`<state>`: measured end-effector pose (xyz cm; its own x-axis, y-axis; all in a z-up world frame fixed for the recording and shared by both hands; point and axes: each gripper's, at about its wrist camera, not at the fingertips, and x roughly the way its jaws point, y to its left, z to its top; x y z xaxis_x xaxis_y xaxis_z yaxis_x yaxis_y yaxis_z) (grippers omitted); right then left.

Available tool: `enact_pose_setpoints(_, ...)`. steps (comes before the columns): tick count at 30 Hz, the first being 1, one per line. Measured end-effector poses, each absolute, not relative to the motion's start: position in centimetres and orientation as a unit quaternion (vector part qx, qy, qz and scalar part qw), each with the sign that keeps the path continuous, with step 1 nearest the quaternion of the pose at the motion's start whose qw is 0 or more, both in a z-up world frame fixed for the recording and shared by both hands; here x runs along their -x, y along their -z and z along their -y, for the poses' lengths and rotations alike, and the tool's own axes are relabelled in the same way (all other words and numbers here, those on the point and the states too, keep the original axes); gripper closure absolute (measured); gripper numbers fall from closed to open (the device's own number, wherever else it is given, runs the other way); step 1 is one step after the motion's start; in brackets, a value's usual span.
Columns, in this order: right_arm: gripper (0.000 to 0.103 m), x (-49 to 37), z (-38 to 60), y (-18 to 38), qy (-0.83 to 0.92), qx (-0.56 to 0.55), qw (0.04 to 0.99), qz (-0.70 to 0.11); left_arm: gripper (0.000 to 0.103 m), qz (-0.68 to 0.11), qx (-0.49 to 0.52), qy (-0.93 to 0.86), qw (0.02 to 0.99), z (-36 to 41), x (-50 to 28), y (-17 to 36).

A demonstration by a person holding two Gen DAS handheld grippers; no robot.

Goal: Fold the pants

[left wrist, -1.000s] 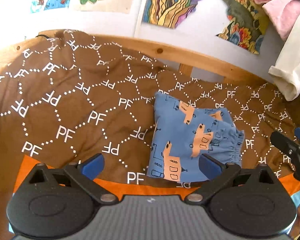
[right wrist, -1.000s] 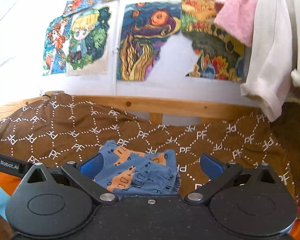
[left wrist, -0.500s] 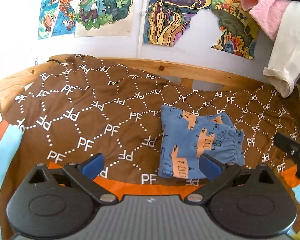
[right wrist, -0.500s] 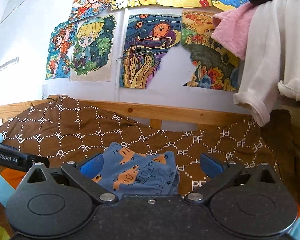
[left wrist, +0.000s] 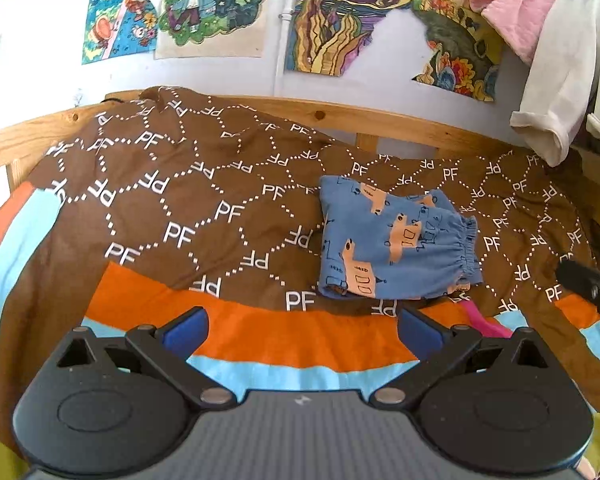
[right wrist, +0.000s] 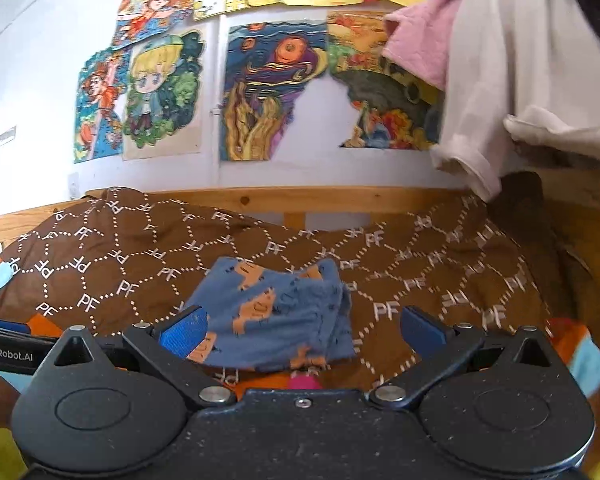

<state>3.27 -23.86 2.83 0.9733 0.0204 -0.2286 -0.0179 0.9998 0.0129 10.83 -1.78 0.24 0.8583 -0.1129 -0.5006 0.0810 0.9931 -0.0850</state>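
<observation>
The blue pants (left wrist: 396,244) lie folded into a compact square on the brown blanket (left wrist: 188,208), toward its right side. Both the left hand-held gripper (left wrist: 300,324) and right hand-held gripper (right wrist: 300,326) hang clear, fingers apart and empty, likely because folding looks finished.

We record the pants (left wrist: 396,246) as soft matt blue cloth with a gathered elastic waistband. The blanket (left wrist: 188,200) beneath is matt brown woven cloth, lightly creased. The bed rail (left wrist: 380,122) is bare, knotty, pale wood. The left gripper (left wrist: 302,330) and right gripper (right wrist: 302,330) show matt black plastic bodies, finely speckled, with bright metal rivets. The wall pictures (right wrist: 260,88) look like paper.
</observation>
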Motion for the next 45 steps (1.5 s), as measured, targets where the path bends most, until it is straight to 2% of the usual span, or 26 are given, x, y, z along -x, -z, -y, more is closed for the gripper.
enact_pose_setpoints(16,0.001,-2.6,22.8,-0.4,-0.012,-0.015,0.988,-0.155,0.000,-0.287,0.023,0.022,0.957,1.3,-9.6,1.7)
enact_pose_setpoints(45,0.001,-2.8,23.0,-0.1,-0.010,-0.021,0.986,-0.166,0.000,-0.294,0.026,0.016,0.955,1.2,-9.9,1.8)
